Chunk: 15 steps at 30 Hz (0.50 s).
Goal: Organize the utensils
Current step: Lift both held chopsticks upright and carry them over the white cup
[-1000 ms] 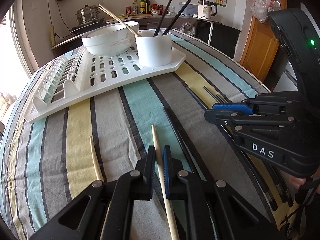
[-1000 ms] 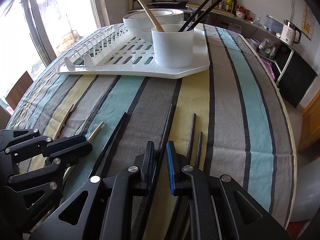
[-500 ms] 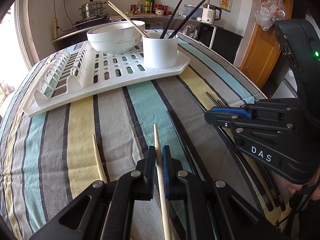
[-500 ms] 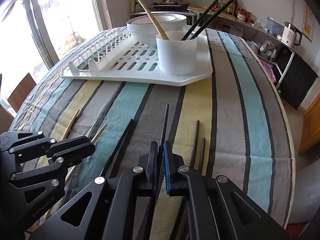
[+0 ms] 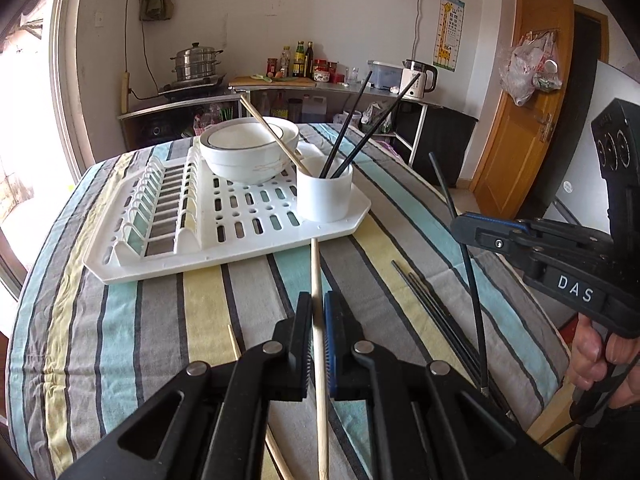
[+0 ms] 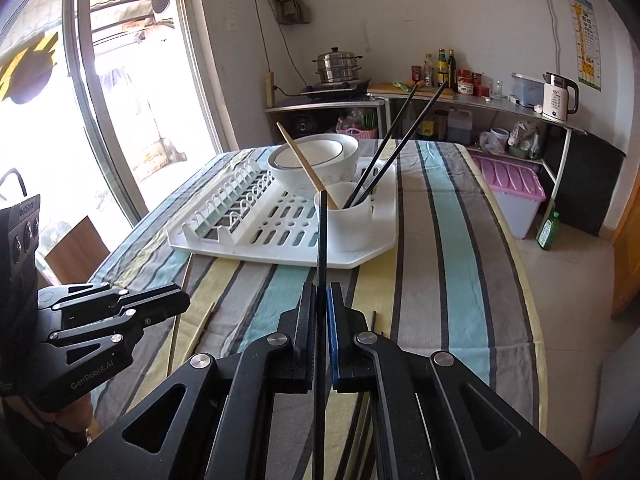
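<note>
My left gripper (image 5: 318,308) is shut on a pale wooden chopstick (image 5: 317,272), lifted off the striped cloth and pointing toward the rack. My right gripper (image 6: 321,300) is shut on a black chopstick (image 6: 322,236), also raised; in the left wrist view that black chopstick (image 5: 456,216) slants up from the right gripper (image 5: 460,224). A white utensil cup (image 5: 325,194) on the white drying rack (image 5: 168,256) holds one wooden and two black chopsticks. Several black chopsticks (image 5: 428,300) and another wooden chopstick (image 5: 234,342) lie on the cloth.
A white bowl (image 5: 248,152) sits on the rack behind the cup. The striped tablecloth (image 5: 132,344) covers the table, whose right edge drops to the floor with a pink-lidded bin (image 6: 516,196). A person's hand (image 5: 596,356) grips the right tool. A window is at the left.
Both grippers rose from the cloth, each carrying its chopstick up. The right jaws, slightly apart around the black chopstick a second ago, have closed on it.
</note>
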Motion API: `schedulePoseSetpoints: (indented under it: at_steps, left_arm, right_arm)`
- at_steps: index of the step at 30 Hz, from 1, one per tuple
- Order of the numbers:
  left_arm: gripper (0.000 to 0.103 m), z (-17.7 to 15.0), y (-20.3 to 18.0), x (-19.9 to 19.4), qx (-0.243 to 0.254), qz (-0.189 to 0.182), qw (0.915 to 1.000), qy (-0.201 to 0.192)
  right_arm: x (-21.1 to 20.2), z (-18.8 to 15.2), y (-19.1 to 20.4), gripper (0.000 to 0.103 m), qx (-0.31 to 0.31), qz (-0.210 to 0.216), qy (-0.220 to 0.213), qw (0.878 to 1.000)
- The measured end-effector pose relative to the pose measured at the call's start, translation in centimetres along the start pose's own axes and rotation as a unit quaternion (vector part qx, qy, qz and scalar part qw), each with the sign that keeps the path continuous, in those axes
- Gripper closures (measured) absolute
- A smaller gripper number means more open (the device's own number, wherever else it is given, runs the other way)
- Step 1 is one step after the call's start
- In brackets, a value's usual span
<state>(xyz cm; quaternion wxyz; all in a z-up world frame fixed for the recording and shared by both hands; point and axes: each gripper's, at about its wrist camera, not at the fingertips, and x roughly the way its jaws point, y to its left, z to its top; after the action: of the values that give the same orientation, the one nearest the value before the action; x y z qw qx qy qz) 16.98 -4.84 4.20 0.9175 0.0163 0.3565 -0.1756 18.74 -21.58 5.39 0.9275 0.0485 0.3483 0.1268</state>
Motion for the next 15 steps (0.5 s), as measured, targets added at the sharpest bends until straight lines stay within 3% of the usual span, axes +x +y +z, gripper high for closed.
schedulePoseSetpoints:
  at_steps: [6, 15]
  left_arm:
    - [0.097, 0.9, 0.1, -2.6, -0.002, -0.005, 0.9995, -0.032]
    - [0.097, 0.6, 0.4, -4.1, -0.010, -0.010, 0.9987, -0.049]
  right_arm:
    - [-2.5, 0.2, 0.0, 0.098, 0.007, 0.008, -0.037, 0.999]
    - [-4.2, -0.5, 0.0, 0.098, 0.010, 0.010, -0.058, 0.998]
